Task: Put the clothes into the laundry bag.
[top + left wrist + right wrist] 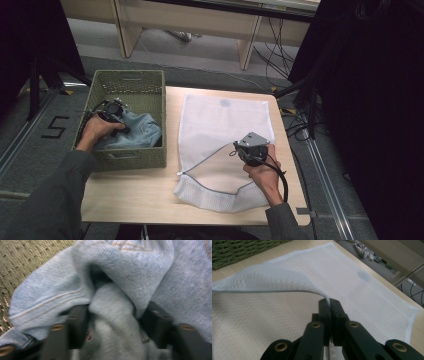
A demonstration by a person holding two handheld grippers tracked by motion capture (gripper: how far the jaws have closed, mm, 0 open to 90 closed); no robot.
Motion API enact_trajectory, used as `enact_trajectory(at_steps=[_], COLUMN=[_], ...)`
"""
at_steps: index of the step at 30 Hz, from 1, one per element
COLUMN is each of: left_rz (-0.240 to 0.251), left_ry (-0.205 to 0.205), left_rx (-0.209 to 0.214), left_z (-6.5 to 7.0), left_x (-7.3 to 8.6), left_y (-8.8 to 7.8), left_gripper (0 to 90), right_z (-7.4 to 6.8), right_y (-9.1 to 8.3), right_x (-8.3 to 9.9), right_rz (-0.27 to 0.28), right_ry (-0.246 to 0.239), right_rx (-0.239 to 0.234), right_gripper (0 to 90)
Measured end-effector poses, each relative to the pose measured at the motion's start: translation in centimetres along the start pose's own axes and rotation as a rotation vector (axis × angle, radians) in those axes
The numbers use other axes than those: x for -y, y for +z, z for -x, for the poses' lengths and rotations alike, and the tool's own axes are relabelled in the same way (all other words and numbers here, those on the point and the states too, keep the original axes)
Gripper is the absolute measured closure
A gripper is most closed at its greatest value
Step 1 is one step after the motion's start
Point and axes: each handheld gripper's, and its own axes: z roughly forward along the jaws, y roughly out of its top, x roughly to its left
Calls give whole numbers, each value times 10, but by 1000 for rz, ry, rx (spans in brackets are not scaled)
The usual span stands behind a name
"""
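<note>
— Where are the jeans [136, 131]?

— In the basket [131, 83], bunched at its near right side. None of them is in the mesh bag [220, 125] yet.

— Does the left gripper [112, 116] have them?

— It is down in the basket on the denim. In the left gripper view a thick fold of jeans [112, 315] sits between the two jaws, and the cloth bulges around them. The jaws stand partly closed and seem to be pinching that fold, though blur keeps me from being sure how firm the grip is.

— And the right gripper [239, 148]?

— Clamped tight on the bag's upper edge [327, 299], holding that layer raised off the lower one, so the mouth gapes toward the basket. The bag lies flat on the table [130, 195], just right of the basket.

— So how far along?

— Early, I'd say. The bag is held open and the jeans are being grasped. Left to do: lift them out, carry them across, feed them through the opening, then let go and likely zip it.
</note>
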Motion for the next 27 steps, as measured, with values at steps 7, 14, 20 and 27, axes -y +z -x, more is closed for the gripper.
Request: enact_trajectory(at_steps=[7, 14, 20, 27], left_rz=[202, 137, 47, -21], left_ry=[154, 78, -32, -175], left_rx=[127, 93, -14, 42], left_z=[5, 0, -1, -10], left_x=[-2, -1, -2, 5], left_y=[-8, -1, 6, 19], left_gripper=[670, 475, 137, 0], right_z=[1, -1, -1, -1], right_y=[1, 3, 3, 3], right_x=[0, 1, 2, 2], right_rz=[6, 5, 9, 10], right_ry=[8, 4, 16, 11], right_rx=[9, 4, 8, 7], right_gripper=[898, 897, 897, 895])
